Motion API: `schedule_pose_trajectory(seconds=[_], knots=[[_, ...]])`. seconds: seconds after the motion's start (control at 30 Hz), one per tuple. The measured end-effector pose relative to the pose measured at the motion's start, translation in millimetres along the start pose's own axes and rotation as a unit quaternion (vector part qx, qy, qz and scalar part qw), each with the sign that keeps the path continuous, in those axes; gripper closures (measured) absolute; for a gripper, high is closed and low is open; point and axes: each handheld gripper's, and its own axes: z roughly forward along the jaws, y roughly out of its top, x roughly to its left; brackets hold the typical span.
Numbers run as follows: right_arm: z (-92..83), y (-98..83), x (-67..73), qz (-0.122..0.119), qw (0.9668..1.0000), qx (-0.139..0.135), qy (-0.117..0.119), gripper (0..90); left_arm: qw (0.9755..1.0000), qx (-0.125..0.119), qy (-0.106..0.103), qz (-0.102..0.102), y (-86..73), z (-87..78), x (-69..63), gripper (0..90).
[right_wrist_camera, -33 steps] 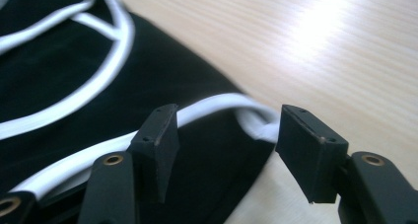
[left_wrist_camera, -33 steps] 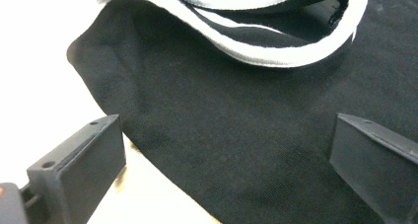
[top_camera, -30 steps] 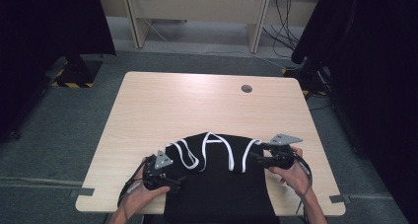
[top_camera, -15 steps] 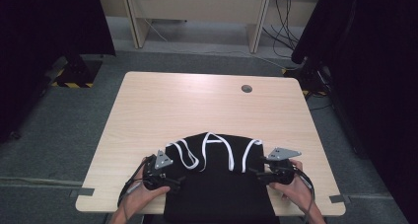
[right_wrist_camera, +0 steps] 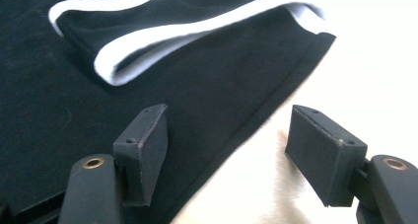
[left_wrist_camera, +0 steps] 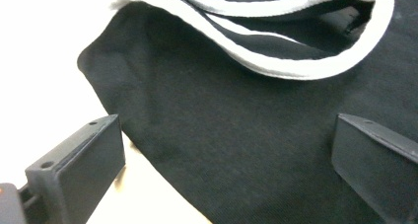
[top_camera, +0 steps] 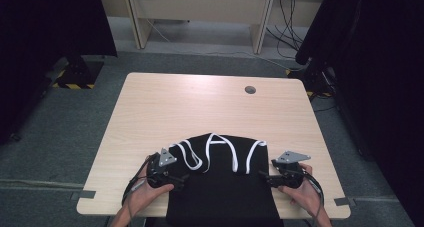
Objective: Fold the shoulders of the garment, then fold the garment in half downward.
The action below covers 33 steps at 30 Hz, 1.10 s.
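1. A black garment (top_camera: 220, 187) with white trim (top_camera: 235, 154) lies flat at the near edge of the wooden table (top_camera: 200, 107), its lower part hanging over that edge.
2. The left gripper (top_camera: 172, 179) sits at the garment's left side; in the left gripper view its jaws stand wide apart, one over bare table, the other over the cloth (left_wrist_camera: 236, 135), gripping nothing.
3. The right gripper (top_camera: 265, 177) rests at the garment's right side. Its jaws have just been opening and now straddle the hemmed edge (right_wrist_camera: 266, 115), one jaw over the cloth, one over the table, pads not pressing it.
4. A round cable hole (top_camera: 250, 90) lies far off near the table's back edge.
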Motion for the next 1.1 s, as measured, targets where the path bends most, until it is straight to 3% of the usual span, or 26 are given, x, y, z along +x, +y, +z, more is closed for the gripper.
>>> schedule_pose_trajectory(seconds=[0.57, 0.87, 1.1], knots=[[9.9, 9.3, -28.0, 0.026, 0.9992, -0.007, -0.028, 32.7, 1.0000, -0.002, 0.005, -0.006, 23.0, 23.5, 14.8, 0.0], [9.2, 8.1, -29.1, 0.029, 0.9991, -0.009, -0.029, 32.4, 1.0000, -0.003, 0.005, -0.007, 24.0, 24.5, 15.4, 0.0], [12.4, 10.3, -29.5, 0.029, 0.9992, -0.004, -0.026, 22.7, 0.9999, -0.010, -0.006, -0.009, 23.5, 22.9, 14.4, 1.2]])
